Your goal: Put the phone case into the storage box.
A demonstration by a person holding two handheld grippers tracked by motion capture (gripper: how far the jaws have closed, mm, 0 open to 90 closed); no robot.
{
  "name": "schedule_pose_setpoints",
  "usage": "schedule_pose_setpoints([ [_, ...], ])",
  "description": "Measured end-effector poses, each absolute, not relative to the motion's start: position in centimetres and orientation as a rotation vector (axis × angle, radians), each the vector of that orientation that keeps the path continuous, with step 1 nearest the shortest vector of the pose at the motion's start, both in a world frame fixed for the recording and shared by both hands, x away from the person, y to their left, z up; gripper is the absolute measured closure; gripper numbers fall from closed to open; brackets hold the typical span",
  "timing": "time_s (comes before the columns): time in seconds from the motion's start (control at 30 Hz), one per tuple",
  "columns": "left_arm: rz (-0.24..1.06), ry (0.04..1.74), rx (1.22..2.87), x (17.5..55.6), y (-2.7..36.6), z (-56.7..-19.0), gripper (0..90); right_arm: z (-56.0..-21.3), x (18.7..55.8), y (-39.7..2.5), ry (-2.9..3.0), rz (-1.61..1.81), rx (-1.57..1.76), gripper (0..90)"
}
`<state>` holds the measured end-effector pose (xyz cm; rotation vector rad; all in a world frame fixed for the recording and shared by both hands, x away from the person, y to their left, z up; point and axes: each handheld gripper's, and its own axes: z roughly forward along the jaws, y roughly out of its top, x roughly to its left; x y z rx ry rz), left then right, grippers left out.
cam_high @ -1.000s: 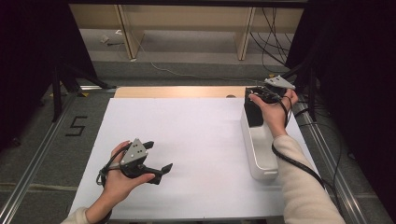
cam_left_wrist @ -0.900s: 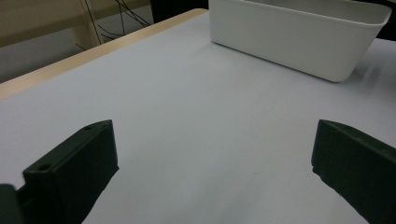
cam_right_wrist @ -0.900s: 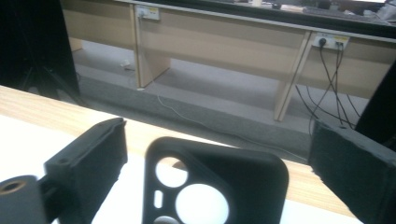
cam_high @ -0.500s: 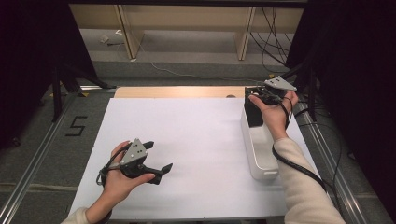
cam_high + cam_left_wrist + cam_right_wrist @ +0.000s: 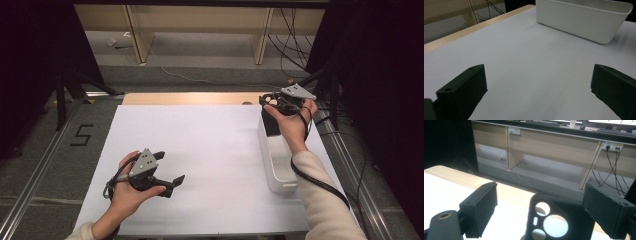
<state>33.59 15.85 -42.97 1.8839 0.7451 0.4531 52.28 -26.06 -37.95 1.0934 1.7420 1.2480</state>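
Right gripper (image 5: 272, 101) is held at the far end of the white bin (image 5: 276, 165), jaws spread wide. Between them, in the right gripper view, a black phone case (image 5: 556, 220) is seen standing upright, camera cut-outs facing the lens; neither jaw is seen touching it. Left gripper (image 5: 170, 176) is held low over the white table sheet (image 5: 210, 150), jaws spread, nothing between them. The bin is seen well ahead of this claw.
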Motion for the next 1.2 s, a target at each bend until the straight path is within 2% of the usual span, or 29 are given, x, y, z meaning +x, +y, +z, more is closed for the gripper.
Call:
schedule_pose_setpoints([
  [1.2, 0.454, 0.746, 1.883, 33.6, 15.8, -42.9, 0.0, -36.8, 48.4, -25.6, 1.808, 1.337, 1.038, 12.8],
])
